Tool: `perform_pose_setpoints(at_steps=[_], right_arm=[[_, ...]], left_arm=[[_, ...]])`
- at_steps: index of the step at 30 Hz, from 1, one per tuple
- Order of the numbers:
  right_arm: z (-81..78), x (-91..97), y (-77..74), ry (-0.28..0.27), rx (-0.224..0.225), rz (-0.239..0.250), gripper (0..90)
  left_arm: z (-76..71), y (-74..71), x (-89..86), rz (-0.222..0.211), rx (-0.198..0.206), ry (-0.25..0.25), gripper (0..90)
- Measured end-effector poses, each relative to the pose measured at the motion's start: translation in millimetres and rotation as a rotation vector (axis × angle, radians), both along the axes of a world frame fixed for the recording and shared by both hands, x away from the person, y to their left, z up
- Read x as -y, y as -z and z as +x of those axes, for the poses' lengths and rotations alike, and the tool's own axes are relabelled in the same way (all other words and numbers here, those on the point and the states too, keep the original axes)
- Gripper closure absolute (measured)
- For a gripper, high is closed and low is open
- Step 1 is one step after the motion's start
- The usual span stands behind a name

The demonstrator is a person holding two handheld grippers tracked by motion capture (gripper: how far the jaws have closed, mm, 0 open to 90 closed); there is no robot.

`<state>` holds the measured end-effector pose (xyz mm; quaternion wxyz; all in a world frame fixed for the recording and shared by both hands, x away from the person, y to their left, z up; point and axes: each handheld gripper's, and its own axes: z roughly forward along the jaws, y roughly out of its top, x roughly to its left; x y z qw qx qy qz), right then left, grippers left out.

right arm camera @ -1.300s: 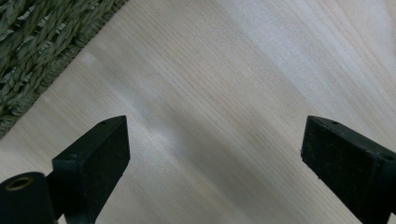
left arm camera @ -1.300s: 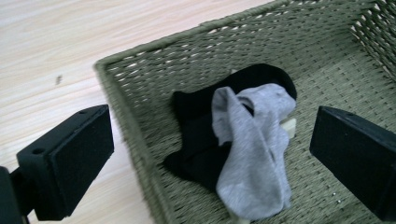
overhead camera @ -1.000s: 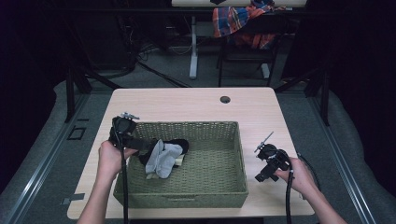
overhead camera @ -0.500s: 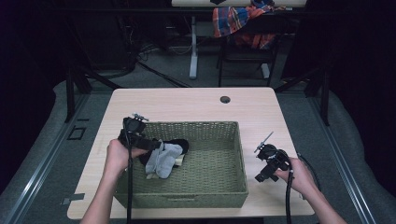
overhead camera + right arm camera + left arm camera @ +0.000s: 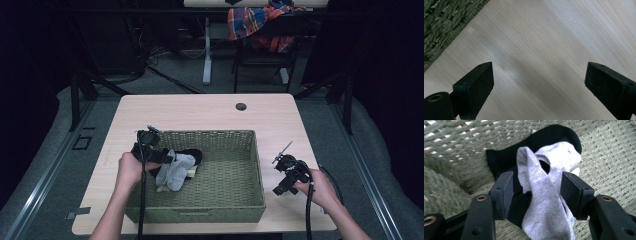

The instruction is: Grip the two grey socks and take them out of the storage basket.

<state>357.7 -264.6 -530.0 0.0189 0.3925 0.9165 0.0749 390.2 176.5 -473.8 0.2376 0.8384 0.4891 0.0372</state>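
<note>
My left gripper (image 5: 159, 157) sits inside the woven basket (image 5: 235, 200) at the left of centre in the high view, over a small heap of socks. In the left gripper view its 2 jaws stand on either side of the grey sock (image 5: 546, 195), which rises between them in the middle of the frame. The jaws have just been closing, and the right one now lies against the sock's edge, while the left one lies against the black sock (image 5: 506, 160) beside it. I cannot tell whether the pads already press the cloth, so I call it half closed around the socks, not yet a sure pinch.

The grey sock (image 5: 172, 170) lies on top of the black sock (image 5: 192, 154) near the basket's left wall, in the left part of the basket as the high view shows it. The black one spreads toward the upper part of the left gripper view, against the basket's wall.

My right gripper (image 5: 282, 175) rests in my right hand (image 5: 320, 187) at the lower right of the high view, just beside the basket's right wall, over the bare table (image 5: 200, 112). In the right gripper view its 2 jaws are spread wide with only wood (image 5: 544, 50) between them, and the basket's edge (image 5: 446, 22) fills the upper left corner.
</note>
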Motion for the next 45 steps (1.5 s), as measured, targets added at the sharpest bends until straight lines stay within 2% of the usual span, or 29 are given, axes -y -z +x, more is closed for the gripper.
perform_pose_setpoints(at_steps=[2,9,10,13,18,23,24,29,36,38,45], right_arm=[[0.0,-0.2,0.1,-0.001,0.001,0.001,8.2],[-0.2,-0.2,-0.2,-0.002,0.001,0.0,8.3],[-0.4,-0.5,0.0,0.0,0.0,0.007,8.3],[-0.2,-0.3,-0.2,-0.002,0.002,-0.001,8.3],[-0.6,-0.6,0.0,0.001,0.001,0.007,8.4],[-1.6,-0.6,1.1,0.014,0.014,0.015,8.5],[-0.8,-0.3,0.1,0.003,0.008,0.004,8.4],[-0.6,0.1,-0.6,-0.004,0.008,0.001,8.5],[-0.3,0.1,-2.1,-0.01,0.01,-0.015,8.5],[-0.6,0.2,-1.0,-0.004,0.011,0.002,8.5],[-0.6,-0.1,-0.9,-0.004,0.01,0.003,8.5]], left_arm=[[0.7,2.5,0.8,-0.002,-0.018,-0.002,47.6],[1.8,6.0,-0.1,-0.008,-0.036,-0.01,54.8],[1.7,6.8,-0.2,-0.013,-0.032,-0.017,59.0],[1.9,8.1,-0.4,-0.021,-0.044,-0.016,60.6],[1.4,9.5,0.1,-0.009,-0.041,-0.009,72.5],[0.1,11.2,1.4,0.006,-0.032,-0.009,80.8],[-0.2,11.0,1.8,0.011,-0.029,-0.005,82.0],[-2.7,5.1,0.9,0.022,0.001,0.006,83.4],[-8.7,-8.7,-8.7,0.0,0.039,-0.014,83.4],[-10.8,-12.5,-11.5,-0.006,0.049,-0.018,83.4],[-16.5,-21.3,-17.5,-0.001,0.079,-0.019,83.4]])
